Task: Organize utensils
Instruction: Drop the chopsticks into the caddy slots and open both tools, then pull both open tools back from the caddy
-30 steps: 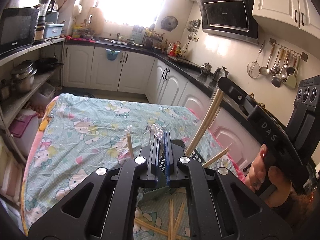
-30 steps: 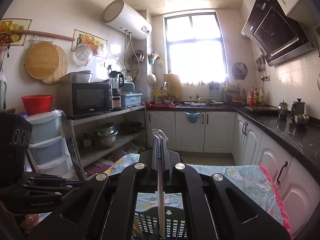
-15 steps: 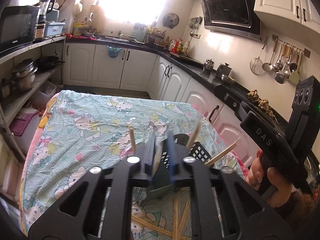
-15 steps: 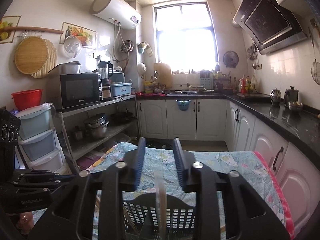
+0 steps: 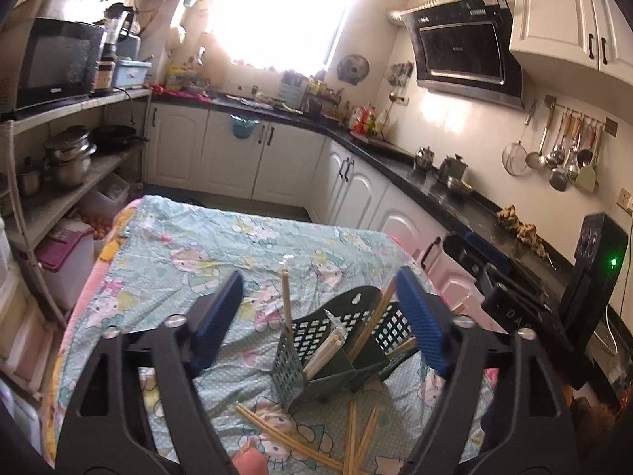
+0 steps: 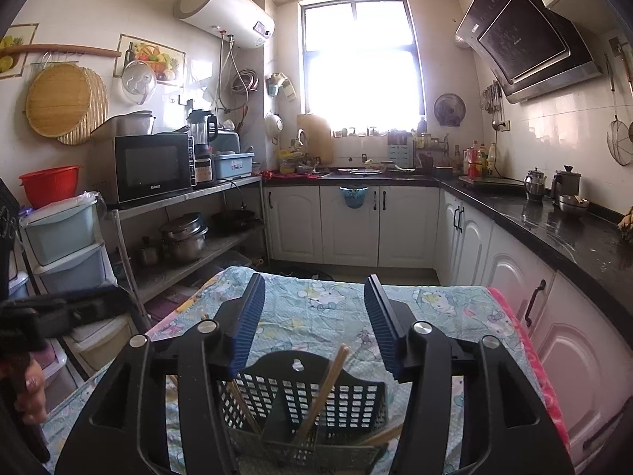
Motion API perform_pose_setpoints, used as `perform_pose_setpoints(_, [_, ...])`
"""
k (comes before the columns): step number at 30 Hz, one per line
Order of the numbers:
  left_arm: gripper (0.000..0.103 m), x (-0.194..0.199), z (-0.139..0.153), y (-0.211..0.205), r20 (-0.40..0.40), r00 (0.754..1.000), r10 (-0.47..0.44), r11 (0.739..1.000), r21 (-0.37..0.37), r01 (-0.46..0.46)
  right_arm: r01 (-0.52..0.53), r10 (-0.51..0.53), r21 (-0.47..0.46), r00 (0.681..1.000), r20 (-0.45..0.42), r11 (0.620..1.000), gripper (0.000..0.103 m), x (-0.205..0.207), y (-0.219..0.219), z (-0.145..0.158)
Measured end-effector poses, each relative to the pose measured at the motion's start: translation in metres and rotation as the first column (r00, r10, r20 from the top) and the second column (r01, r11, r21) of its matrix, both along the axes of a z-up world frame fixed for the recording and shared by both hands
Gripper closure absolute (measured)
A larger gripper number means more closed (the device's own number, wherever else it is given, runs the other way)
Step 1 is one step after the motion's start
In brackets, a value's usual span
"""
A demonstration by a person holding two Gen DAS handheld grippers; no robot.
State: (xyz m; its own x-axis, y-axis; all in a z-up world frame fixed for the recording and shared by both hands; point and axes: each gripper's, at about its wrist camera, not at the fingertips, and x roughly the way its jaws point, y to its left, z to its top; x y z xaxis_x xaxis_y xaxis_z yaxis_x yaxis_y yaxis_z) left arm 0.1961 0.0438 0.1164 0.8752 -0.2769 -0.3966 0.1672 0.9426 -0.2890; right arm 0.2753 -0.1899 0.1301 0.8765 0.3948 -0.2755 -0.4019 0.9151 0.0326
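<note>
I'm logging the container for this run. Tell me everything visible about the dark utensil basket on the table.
The utensil basket is dark plastic with lattice walls, a solid raised back panel with a hanging hole, and an inner divider making compartments. It stands upright on the cartoon-print tablecloth. Several wooden chopsticks lean inside, tips up, beside one clear-wrapped item. More chopsticks lie loose on the cloth in front of it. Neither gripper touches it.

We see a patterned cloth (image 5: 205, 253) spread over the table. A microwave (image 6: 152, 168) sits on the top shelf, with pots (image 6: 184, 237) on the shelf below. A water heater (image 6: 223, 10) hangs high beside the bright window (image 6: 362, 67). A range hood (image 5: 463, 53) hangs over the black counter (image 6: 554, 217), where two kettles (image 6: 534, 185) stand. Ladles (image 5: 561, 154) hang on a wall rail.
</note>
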Motion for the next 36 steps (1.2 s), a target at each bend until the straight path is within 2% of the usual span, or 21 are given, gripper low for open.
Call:
perform_pose_setpoints(3, [0.011,-0.01,0.003,0.004,0.023,1.0,0.021,1.0,0.004,-0.021,0.005,-0.005,0.0,1.0,0.002,1.0,0.048,-0.008,-0.007,0.001])
perform_pose_setpoints(18, [0.011,-0.056,0.001,0.014,0.048,0.997,0.054,0.999,0.001,-0.055,-0.006,0.006,-0.008,1.0,-0.018,1.0,0.04,-0.053,-0.03,0.001])
perform_pose_setpoints(36, [0.011,-0.083,-0.039,0.015,-0.037,0.998,0.058,0.998,0.007,-0.058,-0.024,0.021,-0.034,0.997,-0.08,0.999,0.039,-0.09,-0.035,-0.023])
